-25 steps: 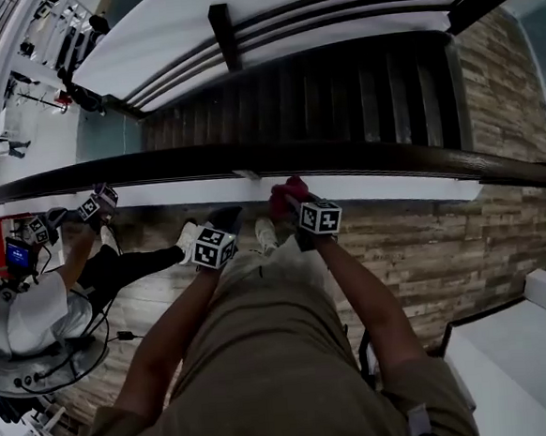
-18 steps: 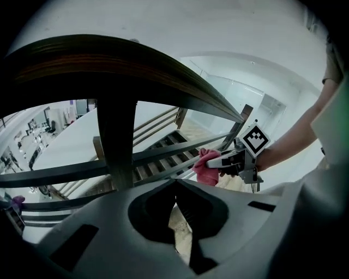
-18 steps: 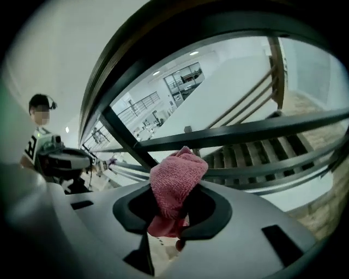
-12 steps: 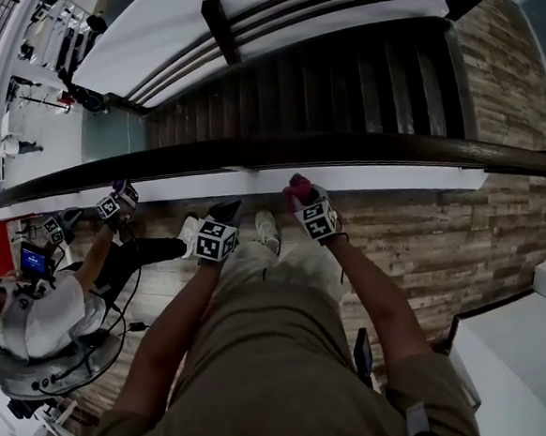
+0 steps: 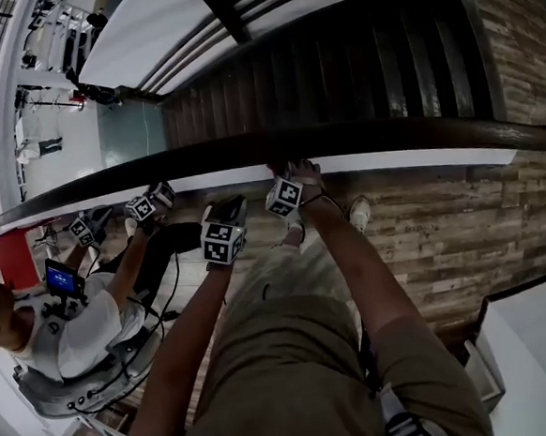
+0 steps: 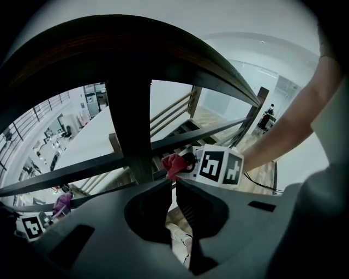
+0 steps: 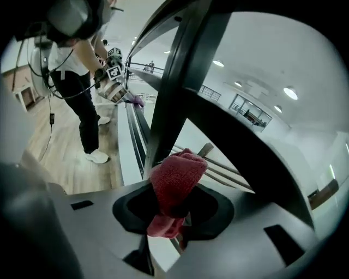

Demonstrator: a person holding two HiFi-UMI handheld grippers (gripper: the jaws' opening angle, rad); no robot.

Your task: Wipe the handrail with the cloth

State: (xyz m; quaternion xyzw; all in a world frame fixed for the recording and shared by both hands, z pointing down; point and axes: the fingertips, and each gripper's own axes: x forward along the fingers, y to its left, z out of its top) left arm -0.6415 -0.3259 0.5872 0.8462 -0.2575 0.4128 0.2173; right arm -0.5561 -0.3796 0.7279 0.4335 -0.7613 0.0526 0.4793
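The dark wooden handrail (image 5: 389, 137) runs across the head view above a white ledge. My right gripper (image 5: 284, 177) is at its near side, just under it, shut on a bunched red cloth (image 7: 175, 180). In the right gripper view the cloth sticks up between the jaws, in front of a dark baluster (image 7: 173, 82). The left gripper (image 5: 231, 209) sits a little to the left and lower, shut with nothing in it. Its closed jaws (image 6: 173, 182) point up at the handrail (image 6: 163, 49), and the cloth (image 6: 173, 163) shows beyond them beside the right gripper's marker cube (image 6: 219, 167).
Another person (image 5: 65, 323) stands at the left, holding grippers (image 5: 150, 203) against the same rail. Dark stairs (image 5: 337, 76) drop away beyond the rail. Wooden floor (image 5: 443, 227) lies under my feet, and a white counter corner (image 5: 545, 332) is at the lower right.
My right gripper has rolled and moved left and down, in under the rail with the cloth. The left gripper has sunk a little. The person at the left has come closer.
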